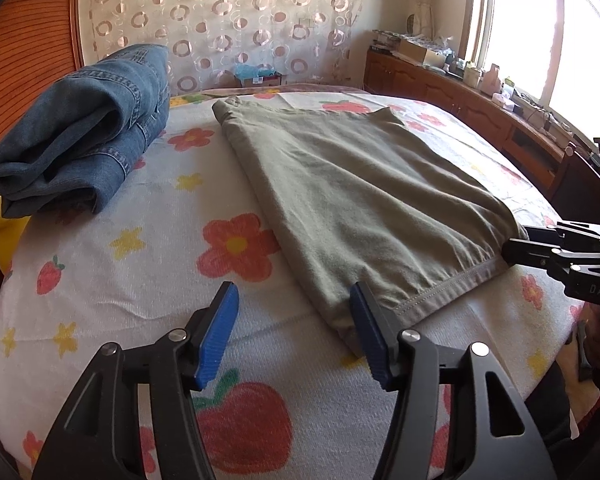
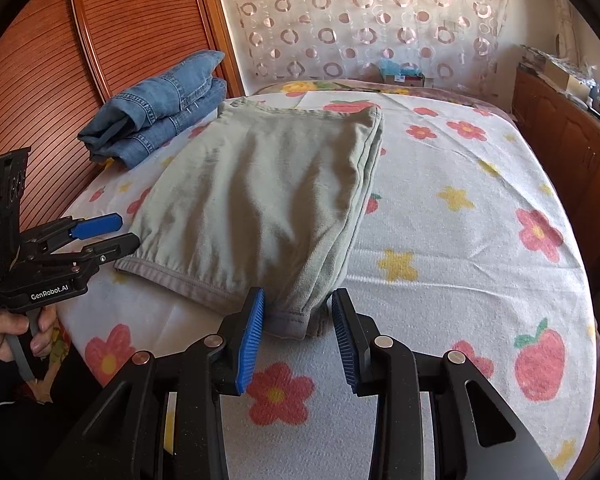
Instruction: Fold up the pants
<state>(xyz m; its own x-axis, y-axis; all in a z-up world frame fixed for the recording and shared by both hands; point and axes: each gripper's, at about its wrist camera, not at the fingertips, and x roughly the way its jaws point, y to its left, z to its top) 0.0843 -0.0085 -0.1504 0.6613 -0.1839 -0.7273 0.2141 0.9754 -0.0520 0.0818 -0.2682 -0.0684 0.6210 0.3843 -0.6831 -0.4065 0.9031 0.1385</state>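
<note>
Two black grippers with blue ribbed pads, nearest camera: left gripper (image 1: pixel 294 316) jaws apart, empty; right gripper (image 2: pixel 298 324) jaws apart around hem corner, not pinching. One folded olive-green pants (image 2: pixel 268 196) on flower-printed white bedspread (image 2: pixel 460 240). One folded blue jeans (image 1: pixel 84 136) beside.

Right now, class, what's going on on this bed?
A person with a handheld gripper in each hand is folding the olive-green pants on the flowery bedspread. The pants already lie folded in a flat rectangle. The left gripper and right gripper are both open at the two near corners of the hem, gripping nothing. A folded pair of blue jeans sits stacked to the left by the headboard.
</note>
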